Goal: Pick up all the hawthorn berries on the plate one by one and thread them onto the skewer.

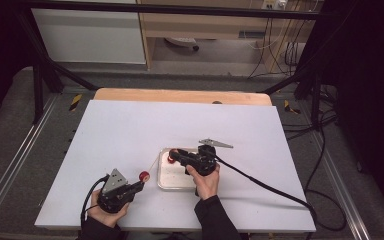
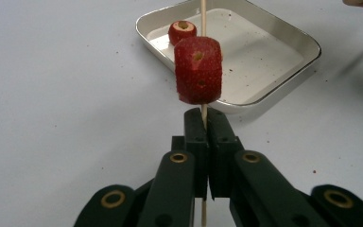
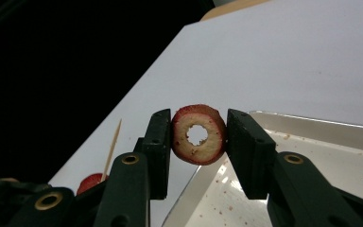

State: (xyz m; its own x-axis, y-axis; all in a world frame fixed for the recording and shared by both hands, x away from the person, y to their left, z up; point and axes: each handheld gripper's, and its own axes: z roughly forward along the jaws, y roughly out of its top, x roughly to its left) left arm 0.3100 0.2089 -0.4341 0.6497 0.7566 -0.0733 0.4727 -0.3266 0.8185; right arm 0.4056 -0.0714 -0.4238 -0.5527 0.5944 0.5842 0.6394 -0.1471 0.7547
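My left gripper [image 1: 140, 184] [image 2: 203, 116] sits near the table's front left, shut on a thin wooden skewer [image 2: 203, 14]. A cored strawberry [image 2: 198, 71] [image 1: 144, 175] is threaded on the skewer just past the jaws. The skewer slants toward a white tray [image 1: 176, 184] [image 2: 283, 66]. My right gripper [image 1: 174, 155] [image 3: 199, 127] reaches left over the tray's far left corner, shut on a hollow-cored strawberry piece [image 3: 203, 152] held above the tray rim [image 3: 312, 124]. Another cored strawberry piece [image 2: 182, 30] lies in the tray's corner.
The white tabletop [image 1: 130, 130] has a wooden strip [image 1: 180, 95] along its far edge. A black cable [image 1: 270, 185] trails right from my right gripper. Black frame posts [image 1: 37, 85] stand at the table's back corners. Red specks dot the tray floor.
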